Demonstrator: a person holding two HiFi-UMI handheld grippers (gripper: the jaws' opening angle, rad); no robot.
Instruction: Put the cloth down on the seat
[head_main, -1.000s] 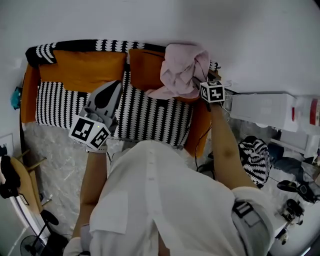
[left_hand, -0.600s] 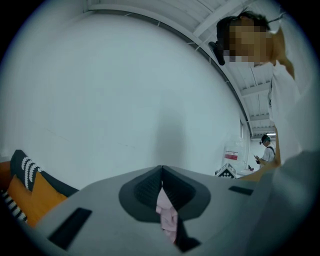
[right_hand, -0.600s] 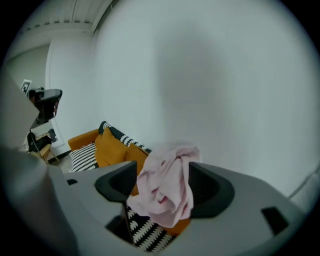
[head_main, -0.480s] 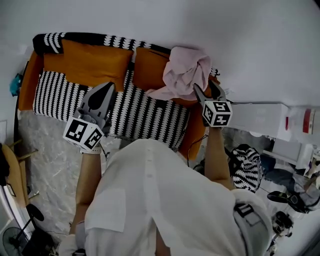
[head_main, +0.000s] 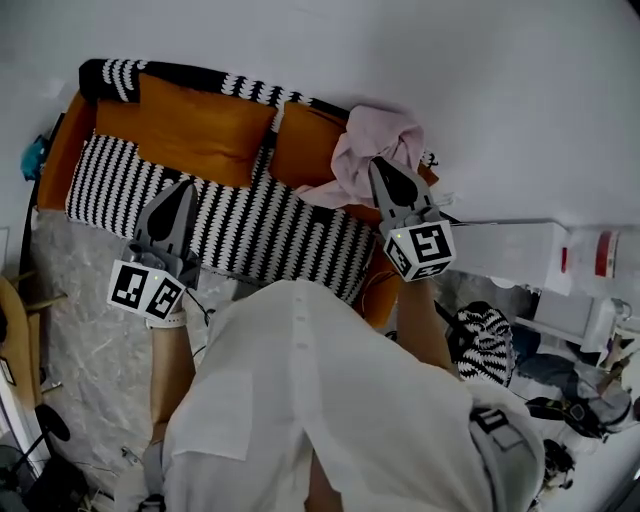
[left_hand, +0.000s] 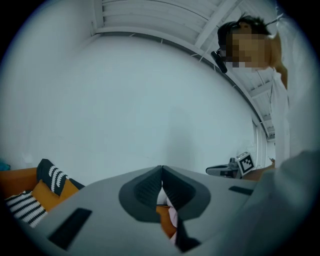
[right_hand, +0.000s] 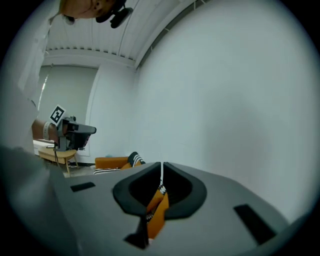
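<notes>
Pink cloth (head_main: 372, 148) lying bunched at sofa's (head_main: 262, 226) far right corner, right tongs (head_main: 377, 168) closing on nothing near it, left tongs (head_main: 186, 188) hovering pressed together, empty.

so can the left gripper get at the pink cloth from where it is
Probably yes: only open striped seat lies between the left gripper and the pink cloth. But it hovers well to the left with its jaws together, so it would have to cross over and open first.
</notes>
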